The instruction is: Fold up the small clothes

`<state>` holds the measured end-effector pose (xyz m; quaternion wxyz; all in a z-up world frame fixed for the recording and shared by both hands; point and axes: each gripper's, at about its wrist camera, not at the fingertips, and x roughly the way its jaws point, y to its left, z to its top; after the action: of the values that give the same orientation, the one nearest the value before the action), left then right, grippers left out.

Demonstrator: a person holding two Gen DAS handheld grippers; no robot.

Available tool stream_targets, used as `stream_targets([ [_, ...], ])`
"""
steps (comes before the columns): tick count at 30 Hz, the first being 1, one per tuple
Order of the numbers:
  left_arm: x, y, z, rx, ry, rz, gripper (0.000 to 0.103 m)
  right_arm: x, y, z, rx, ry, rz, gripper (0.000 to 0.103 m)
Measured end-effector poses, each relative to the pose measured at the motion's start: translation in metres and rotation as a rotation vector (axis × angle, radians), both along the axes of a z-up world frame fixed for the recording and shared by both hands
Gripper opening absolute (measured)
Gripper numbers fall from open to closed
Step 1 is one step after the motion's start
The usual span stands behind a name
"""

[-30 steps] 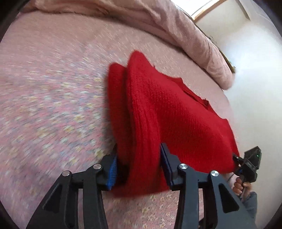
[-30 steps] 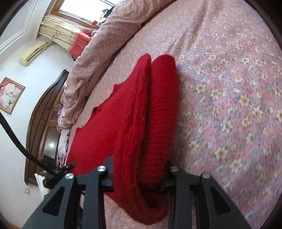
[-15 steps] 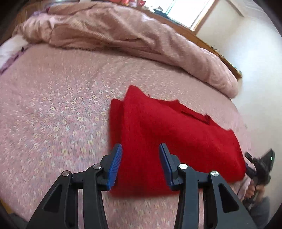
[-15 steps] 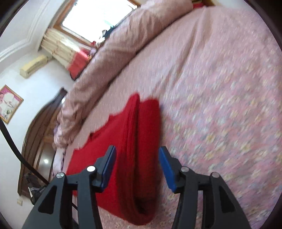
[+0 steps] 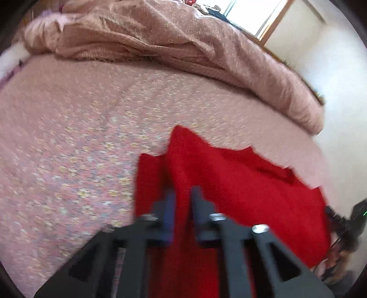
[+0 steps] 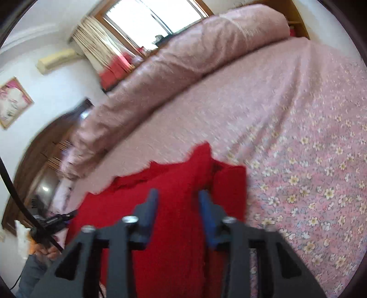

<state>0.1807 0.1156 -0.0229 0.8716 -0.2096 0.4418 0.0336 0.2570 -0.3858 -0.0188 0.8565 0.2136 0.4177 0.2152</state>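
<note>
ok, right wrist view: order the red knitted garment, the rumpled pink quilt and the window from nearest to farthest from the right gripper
1. Red knitted garment: right under the right gripper, lying on the flowered bedsheet.
2. Rumpled pink quilt: piled along the far side of the bed.
3. Window: beyond the quilt, top of the view.

This is a bedroom in a home. A wide bed [image 6: 298, 119] with a pink flowered sheet fills both views, and a rumpled pink quilt [image 5: 174, 43] is heaped along its far side. A curtained window [image 6: 146, 20], a framed picture [image 6: 12, 102] on the white wall, a wall air conditioner [image 6: 57, 60] and a dark wooden wardrobe [image 6: 43, 158] surround it.
</note>
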Motion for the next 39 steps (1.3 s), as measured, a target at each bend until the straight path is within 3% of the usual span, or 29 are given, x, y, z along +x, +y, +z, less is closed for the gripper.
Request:
stream_targets([
  [1,-0.003,0.0,-0.001,0.005,-0.01,0.005,0.003,0.004,0.004,-0.004,-0.035,0.022,-0.005,0.01],
  [3,-0.011,0.003,-0.001,-0.004,-0.027,0.018,0.002,0.006,0.003,-0.003,-0.005,0.009,-0.008,0.009],
  [7,-0.027,0.005,0.001,0.026,-0.05,0.035,0.003,0.013,0.0,0.01,0.008,-0.063,-0.045,0.009],
  [11,-0.035,-0.002,0.008,0.091,-0.03,0.024,0.004,0.021,0.006,-0.003,-0.008,-0.011,-0.046,0.012],
  [13,-0.044,-0.014,0.023,0.146,-0.056,0.016,0.007,0.015,0.004,0.002,0.062,-0.052,-0.03,0.018],
  [16,-0.057,-0.048,0.048,0.234,-0.118,-0.043,0.016,-0.01,0.0,0.026,0.095,-0.184,-0.007,0.024],
  [19,-0.059,-0.09,0.06,0.184,-0.152,-0.145,0.015,-0.039,-0.005,0.038,0.116,-0.233,0.023,0.027],
  [20,-0.058,-0.102,0.06,0.171,-0.151,-0.168,0.011,-0.048,-0.006,0.039,0.099,-0.236,0.028,0.027],
  [21,-0.054,-0.12,0.058,0.147,-0.143,-0.203,0.0,-0.054,-0.006,0.04,0.08,-0.241,0.028,0.027],
  [23,-0.045,-0.146,0.052,0.089,-0.125,-0.25,0.0,-0.072,-0.008,0.044,0.037,-0.272,0.044,0.027],
  [24,-0.04,-0.159,0.046,0.054,-0.104,-0.277,0.0,-0.078,-0.009,0.044,0.036,-0.276,0.057,0.021],
  [25,-0.037,-0.171,0.04,0.035,-0.093,-0.303,0.0,-0.082,-0.008,0.043,0.055,-0.263,0.088,0.009],
  [28,-0.031,-0.192,0.034,0.051,-0.11,-0.297,0.0,-0.084,0.013,0.034,0.056,-0.208,0.136,0.001],
  [34,-0.016,-0.203,0.009,0.072,-0.034,-0.275,0.0,-0.074,0.081,0.017,0.071,-0.149,0.285,0.0],
  [37,-0.019,-0.208,-0.008,0.086,-0.025,-0.285,0.0,-0.061,0.104,-0.01,-0.066,-0.043,0.27,0.0],
  [39,-0.022,-0.212,-0.008,0.118,-0.034,-0.287,0.0,-0.054,0.099,-0.025,-0.046,-0.018,0.243,0.0],
])
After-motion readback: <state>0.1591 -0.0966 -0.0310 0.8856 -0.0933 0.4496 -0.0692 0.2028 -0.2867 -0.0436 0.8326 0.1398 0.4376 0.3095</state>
